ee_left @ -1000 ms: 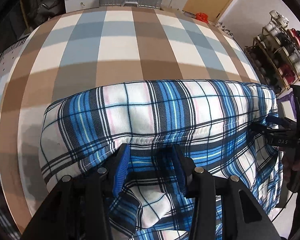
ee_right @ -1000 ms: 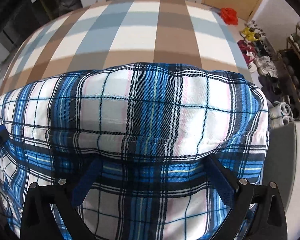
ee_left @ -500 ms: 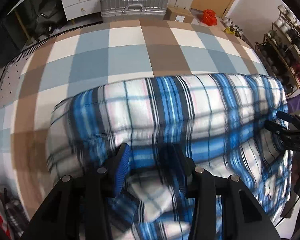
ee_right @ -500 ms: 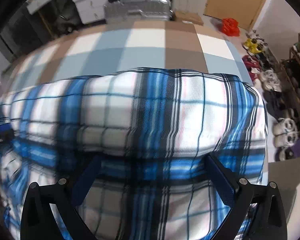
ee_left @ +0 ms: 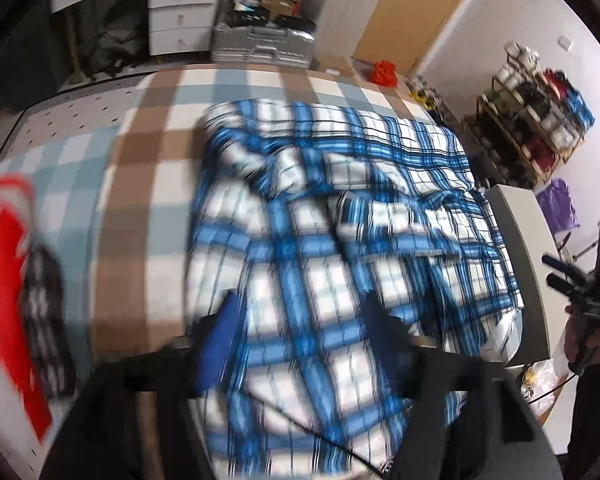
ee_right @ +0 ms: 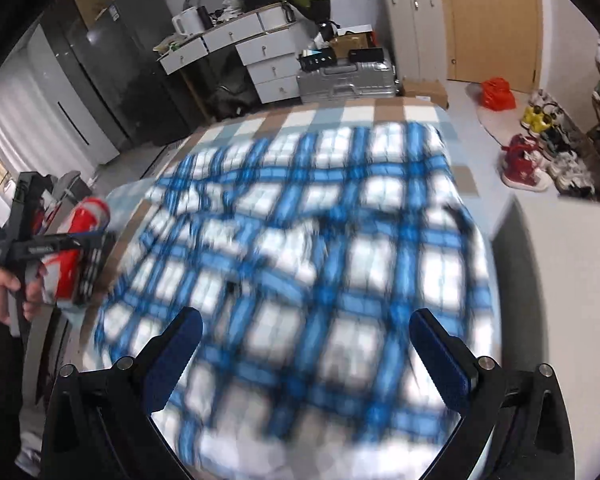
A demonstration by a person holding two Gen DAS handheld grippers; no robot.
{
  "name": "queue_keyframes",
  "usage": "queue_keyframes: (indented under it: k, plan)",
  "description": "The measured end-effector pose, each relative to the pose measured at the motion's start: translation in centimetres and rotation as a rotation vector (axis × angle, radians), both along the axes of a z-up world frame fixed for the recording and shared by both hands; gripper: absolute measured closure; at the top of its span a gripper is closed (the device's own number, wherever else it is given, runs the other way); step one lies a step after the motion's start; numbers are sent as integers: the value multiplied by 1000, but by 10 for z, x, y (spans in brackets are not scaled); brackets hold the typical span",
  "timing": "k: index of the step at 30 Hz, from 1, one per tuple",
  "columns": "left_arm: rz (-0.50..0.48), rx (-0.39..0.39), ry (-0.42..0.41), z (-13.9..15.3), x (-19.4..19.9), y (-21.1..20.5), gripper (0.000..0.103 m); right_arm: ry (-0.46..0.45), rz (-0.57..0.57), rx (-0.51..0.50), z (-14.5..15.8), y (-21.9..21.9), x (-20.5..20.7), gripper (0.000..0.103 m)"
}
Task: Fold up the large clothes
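Note:
A blue, white and black plaid shirt (ee_left: 340,216) lies folded in a rumpled rectangle on the checked bed cover (ee_left: 140,168); it also fills the right wrist view (ee_right: 308,240). My left gripper (ee_left: 300,320) hovers above the shirt's near edge, fingers apart and empty, blurred by motion. My right gripper (ee_right: 306,336) is wide open and empty above the shirt's near end. The right gripper also shows at the right edge of the left wrist view (ee_left: 568,276). The left gripper shows at the left edge of the right wrist view (ee_right: 44,244).
A red and white garment (ee_left: 8,264) lies at the bed's left. A silver suitcase (ee_right: 344,80) and white drawers (ee_right: 268,60) stand past the far end. A shoe rack (ee_left: 540,128) and shoes (ee_right: 524,160) line the right wall. A grey table corner (ee_left: 524,264) is beside the bed.
Both grippers have let go of the shirt and pulled up and back. The shirt now lies folded on the bed, and the left gripper has opened wider.

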State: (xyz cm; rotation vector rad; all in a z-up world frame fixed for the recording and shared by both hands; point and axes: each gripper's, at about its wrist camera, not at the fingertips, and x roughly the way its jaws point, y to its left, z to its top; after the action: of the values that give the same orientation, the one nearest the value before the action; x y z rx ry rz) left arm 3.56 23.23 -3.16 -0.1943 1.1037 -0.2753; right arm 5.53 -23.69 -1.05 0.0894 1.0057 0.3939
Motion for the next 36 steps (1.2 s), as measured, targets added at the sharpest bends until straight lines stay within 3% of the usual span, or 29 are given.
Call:
queue_keyframes:
  k: [4, 7, 10, 12, 14, 19, 24, 29, 30, 33, 36]
  plan:
    - [62, -1, 24, -18, -29, 24, 27, 77, -100, -19, -37, -34, -24, 0]
    - [107, -44, 56, -36, -45, 36, 27, 101, -151, 56, -50, -46, -46, 0]
    - [132, -59, 96, -58, -56, 40, 27, 67, -161, 187, -49, -38, -68, 0]
    - [152, -1, 103, -68, -58, 34, 28, 23, -166, 267, -46, -26, -76, 0]
    - [153, 82, 60, -70, -61, 18, 27, -29, -168, 300, -43, -7, -82, 0]
    - [133, 166, -80, -55, -79, -20, 27, -147, -107, 208, -33, 60, -87, 0]
    - [189, -23, -225, -4, -143, 4, 27, -237, 17, 203, -31, 94, -100, 0]
    - [180, -67, -307, 51, -223, 13, 25, -222, 32, 227, -37, 91, -99, 0]
    - [175, -41, -326, 60, -238, 11, 18, -215, 25, 241, -38, 89, -98, 0]
    - [210, 85, -358, 59, -247, -5, 12, -209, -2, 279, -40, 81, -99, 0]
    - [218, 186, -331, 28, -214, -18, 11, -213, -38, 307, -38, 71, -103, 0]
